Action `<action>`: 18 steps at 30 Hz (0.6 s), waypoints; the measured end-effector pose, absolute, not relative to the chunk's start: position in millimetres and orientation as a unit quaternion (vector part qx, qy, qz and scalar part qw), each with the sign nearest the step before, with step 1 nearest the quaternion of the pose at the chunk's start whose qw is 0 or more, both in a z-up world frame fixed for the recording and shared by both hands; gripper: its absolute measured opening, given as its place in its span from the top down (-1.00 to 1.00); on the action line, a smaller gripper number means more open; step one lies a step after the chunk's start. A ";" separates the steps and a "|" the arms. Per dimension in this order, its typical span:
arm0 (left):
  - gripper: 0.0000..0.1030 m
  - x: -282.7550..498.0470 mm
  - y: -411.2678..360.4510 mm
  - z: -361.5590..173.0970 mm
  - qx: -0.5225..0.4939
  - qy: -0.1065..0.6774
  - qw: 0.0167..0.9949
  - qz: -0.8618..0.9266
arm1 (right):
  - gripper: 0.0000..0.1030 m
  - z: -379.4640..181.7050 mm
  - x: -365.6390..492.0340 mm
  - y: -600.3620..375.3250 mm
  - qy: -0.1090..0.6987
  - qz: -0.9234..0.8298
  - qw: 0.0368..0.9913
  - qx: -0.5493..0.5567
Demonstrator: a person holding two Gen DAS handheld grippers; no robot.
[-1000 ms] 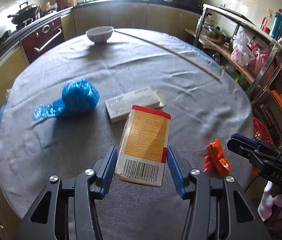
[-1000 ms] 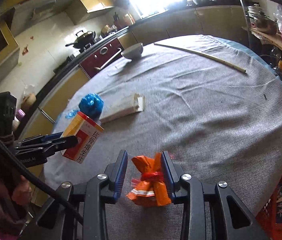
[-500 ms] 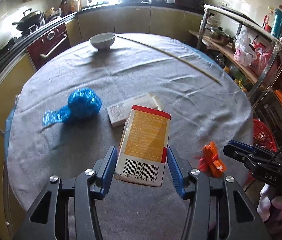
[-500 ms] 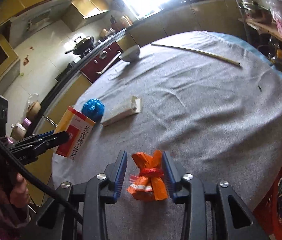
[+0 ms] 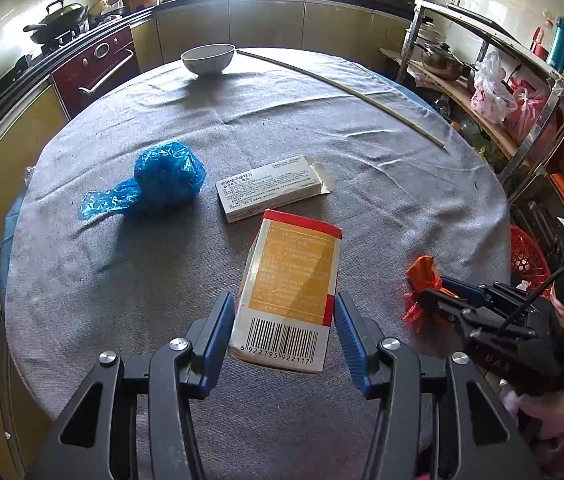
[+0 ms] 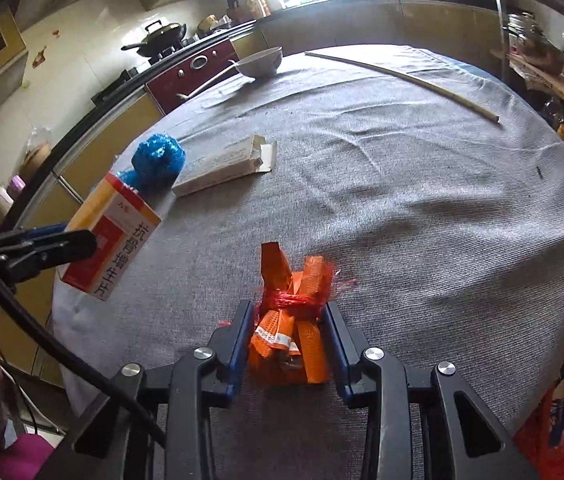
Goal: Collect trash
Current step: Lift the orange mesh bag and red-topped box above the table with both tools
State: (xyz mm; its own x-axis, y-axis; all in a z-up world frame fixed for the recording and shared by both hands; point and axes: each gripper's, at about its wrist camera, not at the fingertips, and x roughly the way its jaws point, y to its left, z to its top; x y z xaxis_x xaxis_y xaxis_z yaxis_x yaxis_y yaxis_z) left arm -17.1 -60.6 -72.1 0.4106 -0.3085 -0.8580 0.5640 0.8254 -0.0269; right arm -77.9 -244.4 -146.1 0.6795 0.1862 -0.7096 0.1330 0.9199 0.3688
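A grey woven cloth covers the round table. At centre, a box shows an orange-yellow panel, a red band on top and a black-and-white barcode. Behind it lies a white carton with dark print; left of it, a crumpled bright blue plastic bag. At right, an orange wrapper bundle is tied with red mesh. Upper centre, a white bowl.

A white bowl stands at the far edge of the round bench, which is covered by a grey cloth. A long thin stick lies across the far right of the bench. Behind, a wok sits on a stove above a dark red oven. At right, a metal rack carries pots and plastic bags; a red basket stands below it.
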 end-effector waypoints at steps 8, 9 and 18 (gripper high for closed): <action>-0.03 -18.2 -61.8 -69.9 0.138 0.470 0.833 -0.257 | 0.35 -147.8 -79.8 -266.0 0.395 0.003 0.885 0.245; -0.03 -18.1 -61.7 -70.0 0.139 0.469 0.833 -0.257 | 0.35 -148.5 -79.8 -267.7 0.395 0.004 0.883 0.252; -0.03 -23.6 -64.0 -67.6 0.153 0.454 0.840 -0.255 | -0.06 -146.2 -78.4 -261.1 0.406 0.010 0.882 0.238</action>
